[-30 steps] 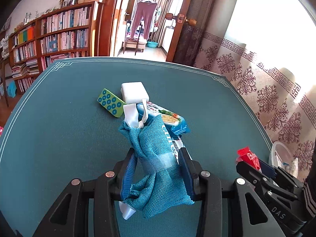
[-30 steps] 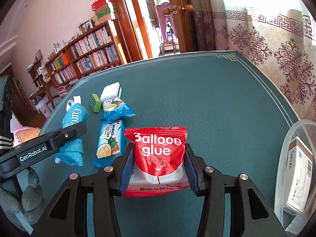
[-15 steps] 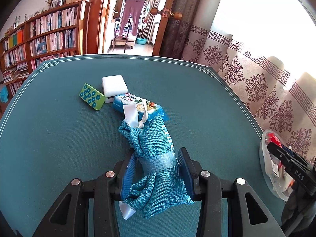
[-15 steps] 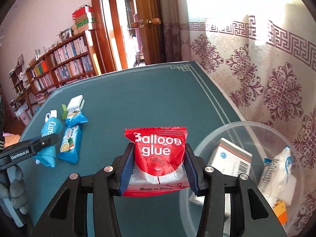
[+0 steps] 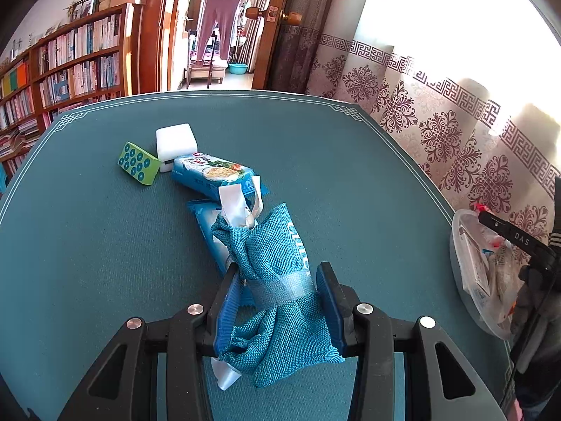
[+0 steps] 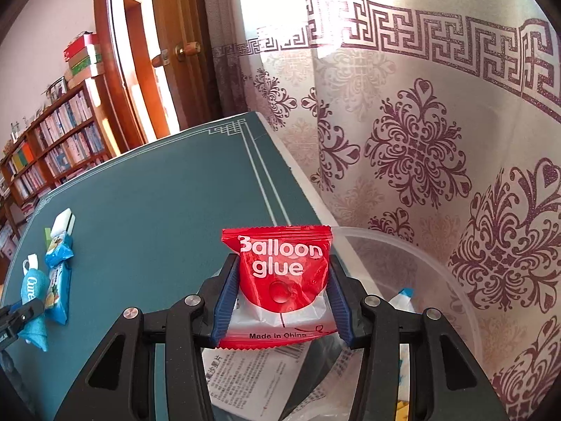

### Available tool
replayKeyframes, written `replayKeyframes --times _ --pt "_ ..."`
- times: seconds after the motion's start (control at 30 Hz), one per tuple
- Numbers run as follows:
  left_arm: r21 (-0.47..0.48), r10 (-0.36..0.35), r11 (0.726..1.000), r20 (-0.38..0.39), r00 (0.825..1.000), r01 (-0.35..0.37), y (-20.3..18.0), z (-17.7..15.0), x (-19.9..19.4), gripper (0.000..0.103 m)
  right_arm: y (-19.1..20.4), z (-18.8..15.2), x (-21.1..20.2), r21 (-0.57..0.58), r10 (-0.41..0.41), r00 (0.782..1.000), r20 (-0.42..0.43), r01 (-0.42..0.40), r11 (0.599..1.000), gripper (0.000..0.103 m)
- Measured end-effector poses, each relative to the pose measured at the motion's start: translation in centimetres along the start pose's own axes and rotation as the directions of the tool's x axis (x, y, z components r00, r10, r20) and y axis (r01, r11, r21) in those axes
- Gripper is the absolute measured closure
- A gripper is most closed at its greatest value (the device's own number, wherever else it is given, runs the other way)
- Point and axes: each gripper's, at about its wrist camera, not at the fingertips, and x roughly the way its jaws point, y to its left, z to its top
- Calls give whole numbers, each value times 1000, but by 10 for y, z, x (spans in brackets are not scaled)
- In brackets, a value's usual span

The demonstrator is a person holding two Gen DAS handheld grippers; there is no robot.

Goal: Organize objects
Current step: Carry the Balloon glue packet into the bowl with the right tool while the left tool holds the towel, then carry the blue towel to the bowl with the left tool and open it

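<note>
The red packet [image 6: 280,280] says "Balloon glue" in big white letters, with "Made in China" along its near edge. The blue mesh pouch [image 6: 33,301] on the left reads "Cure". The black gripper arm [image 5: 519,236] at right has "DAS".

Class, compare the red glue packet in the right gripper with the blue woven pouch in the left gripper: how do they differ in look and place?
The glue packet is glossy red plastic, flat, with large white lettering; the blue pouch is woven cloth, bunched and banded at the middle. The glue packet hangs over the clear tub; the blue pouch is over the green tabletop near the snack packs. Both sit upright between blue gripper pads.
</note>
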Motion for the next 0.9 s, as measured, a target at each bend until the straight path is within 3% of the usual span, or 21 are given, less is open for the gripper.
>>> replayKeyframes --times 0.1,0.3,0.6,0.9 --pt "6 -3 1000 -3 1000 3 -2 -2 0 57 -6 2 3 17 -14 1000 2 14 1000 41" --pt "11 -9 1000 -18 1000 10 -5 -5 3 57 -1 -10 -15 -9 -9 999 41 9 1000 41" --pt "33 -27 999 -50 998 28 -22 -10 8 57 14 -56 -79 -133 4 985 172 20 991 40" --pt "82 -69 994 -70 995 75 -63 -9 8 57 7 -88 -105 -168 59 986 158 -32 985 40"
